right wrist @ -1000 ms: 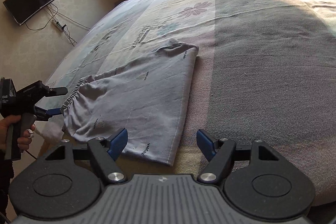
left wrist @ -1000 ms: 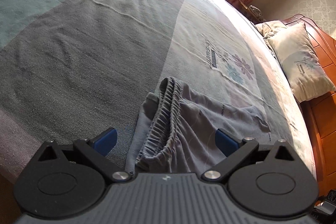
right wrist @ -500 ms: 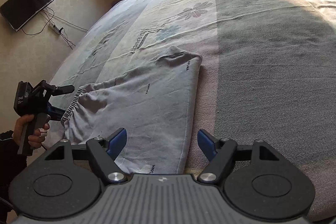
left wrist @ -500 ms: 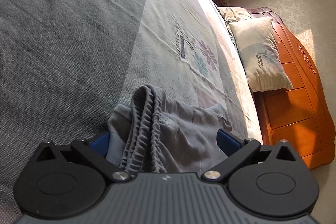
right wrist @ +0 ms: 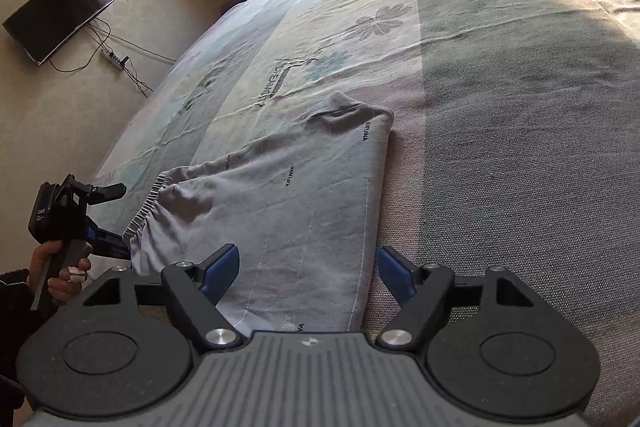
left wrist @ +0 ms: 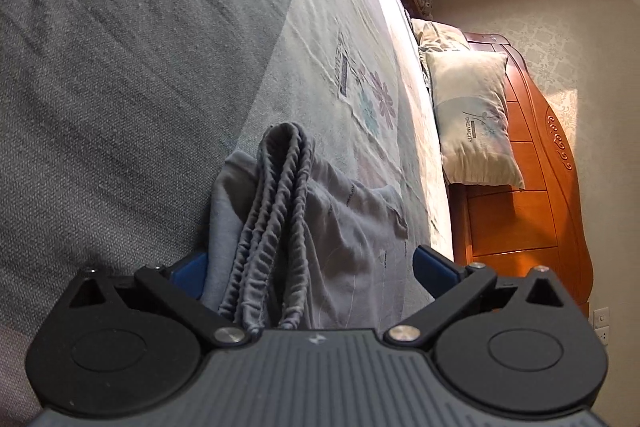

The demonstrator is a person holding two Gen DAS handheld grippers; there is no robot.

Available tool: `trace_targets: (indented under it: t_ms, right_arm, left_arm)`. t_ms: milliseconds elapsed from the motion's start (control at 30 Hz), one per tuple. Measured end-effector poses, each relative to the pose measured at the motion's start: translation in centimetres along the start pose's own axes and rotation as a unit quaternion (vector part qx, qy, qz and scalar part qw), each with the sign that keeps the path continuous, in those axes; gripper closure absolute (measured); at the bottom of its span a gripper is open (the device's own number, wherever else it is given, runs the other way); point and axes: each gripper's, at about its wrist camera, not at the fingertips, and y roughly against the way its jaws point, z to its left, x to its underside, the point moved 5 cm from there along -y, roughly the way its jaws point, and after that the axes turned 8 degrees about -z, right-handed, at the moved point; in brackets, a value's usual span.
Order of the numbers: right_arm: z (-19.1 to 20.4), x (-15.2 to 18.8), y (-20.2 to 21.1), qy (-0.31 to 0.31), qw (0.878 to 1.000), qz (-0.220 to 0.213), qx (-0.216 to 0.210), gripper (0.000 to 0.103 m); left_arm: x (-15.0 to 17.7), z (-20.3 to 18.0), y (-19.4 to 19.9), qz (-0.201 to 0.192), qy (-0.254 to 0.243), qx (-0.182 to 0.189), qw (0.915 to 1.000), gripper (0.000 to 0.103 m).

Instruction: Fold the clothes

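Jaws, left gripper: spread wide; gathered waistband of the shorts seen between the blue pads, no pad seen pressing on the cloth.
Jaws, right gripper: spread wide; one leg end of the shorts lies between the blue pads, not pinched; right pad is over the bedspread just beside the cloth edge.
Left hand pose: hand wrapped round the grey handle of the left gripper, seen at the left edge of the right wrist view; dark fuzzy sleeve at the wrist; gripper is pointed at the waistband end, tilted slightly down.
Right hand pose: hand itself not seen; gripper is tilted down over the near leg end.
Shorts, location: laid on the bed, near its edge, stretched between the two grippers.
Shorts, material: thin grey-lilac knit, soft creases, small dark printed words, pale stitch lines; waistband elastic, ruched, bunched into ridges.
Shorts, shape: flat, roughly trapezoid, leg end squared off.
Bedspread: coarse woven cloth, grey and pale panels, flower print, shallow wrinkles.
Pillow: cream, printed, propped against the headboard.
Headboard: glossy orange wood, carved scrolls.
Television: flat, black, mounted on the wall.
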Motion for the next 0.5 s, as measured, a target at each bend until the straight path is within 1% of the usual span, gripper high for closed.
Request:
trace_targets:
  t_ms: [100,233,267,367,500]
  right_arm:
    - [0.1,-0.2,0.2,0.001,1.000,-0.004,0.001,0.023]
    - [0.2,-0.9,0.6,0.013,1.000,-0.006,-0.002,0.022]
    - [0.2,-1.0,0.6,0.015,1.000,-0.005,-0.006,0.022]
    - [-0.3,-1.1,0.4,0.011,1.000,0.006,-0.020,0.022]
    - [-1.1,-1.4,-1.1,-0.003,0.999,0.024,-0.039,0.022]
  left_arm:
    - [-0.5,-0.5,-1.0,0.013,-0.004,-0.010,0.9999,0.001]
    - [1.7,-0.6,0.1,0.068,-0.021,0.003,0.9974,0.001]
    - [2.2,-0.5,0.5,0.075,-0.020,0.007,0.9970,0.001]
    - [1.7,0.0,0.3,0.074,-0.002,0.016,0.9972,0.001]
    - [0.3,-0.8,-1.6,0.073,-0.024,0.001,0.9971,0.001]
